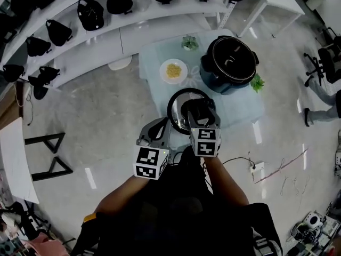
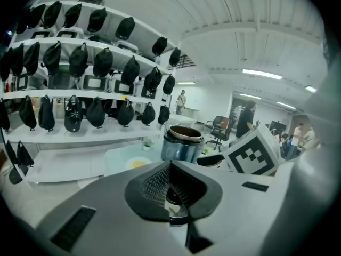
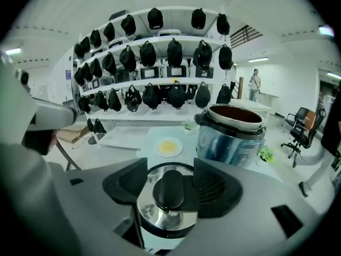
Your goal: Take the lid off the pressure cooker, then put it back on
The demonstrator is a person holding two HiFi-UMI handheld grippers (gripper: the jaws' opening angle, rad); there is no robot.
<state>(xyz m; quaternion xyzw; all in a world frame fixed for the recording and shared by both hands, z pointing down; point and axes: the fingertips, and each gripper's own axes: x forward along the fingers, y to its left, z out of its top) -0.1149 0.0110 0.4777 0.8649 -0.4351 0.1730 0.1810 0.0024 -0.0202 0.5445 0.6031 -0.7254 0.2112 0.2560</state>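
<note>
While lid (image 3: 160, 220) hovers clear of cooker (image 1: 229, 63), left tongs (image 2: 171, 193) pinch its rim (image 2: 173, 211); right tongs (image 3: 170, 185) clamp knob (image 3: 168, 195), jaws wide.

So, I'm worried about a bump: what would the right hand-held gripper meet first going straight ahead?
Beyond the lid in its jaws, probably the table near the plate; the cooker stands right of that line.

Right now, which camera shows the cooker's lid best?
The right gripper view: the lid close up, its knob inside the right tool. The head view shows it half covered; the left gripper view, only a shiny sliver.
</note>
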